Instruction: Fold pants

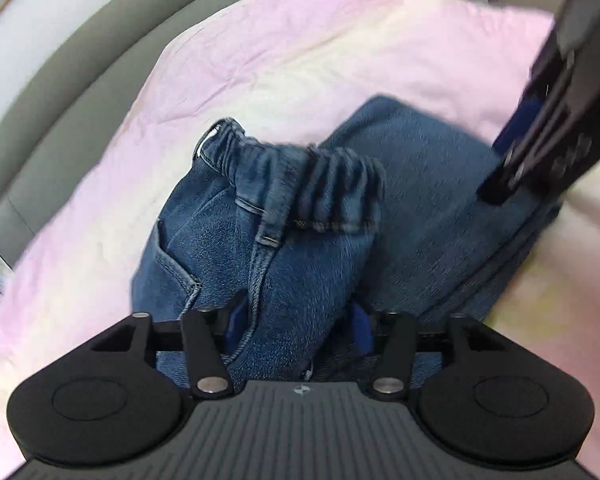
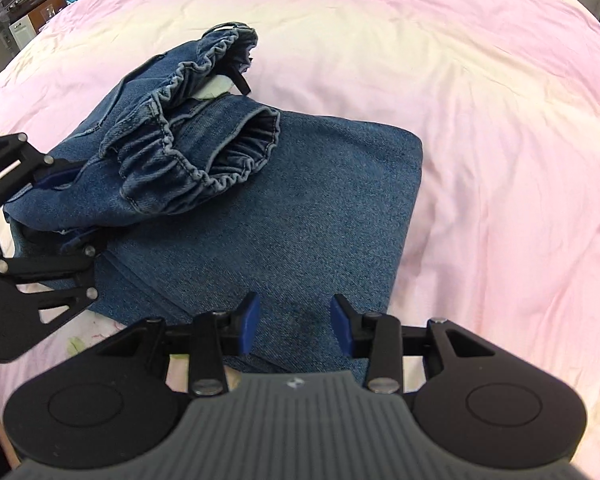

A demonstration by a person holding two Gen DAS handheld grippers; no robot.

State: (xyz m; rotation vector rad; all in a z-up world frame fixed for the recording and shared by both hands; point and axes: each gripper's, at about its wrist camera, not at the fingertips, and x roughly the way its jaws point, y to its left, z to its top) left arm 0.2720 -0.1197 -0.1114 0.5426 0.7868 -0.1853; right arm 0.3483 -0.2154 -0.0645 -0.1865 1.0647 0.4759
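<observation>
Two tongs work the pants [image 2: 260, 208] on the bed [image 2: 480, 100]: left tongs [image 1: 296, 328] pinch the waist half, right tongs [image 2: 293, 322] hover wide apart. Laying the waistband [image 2: 204, 152] squarely over the legs should give an even fold.
</observation>
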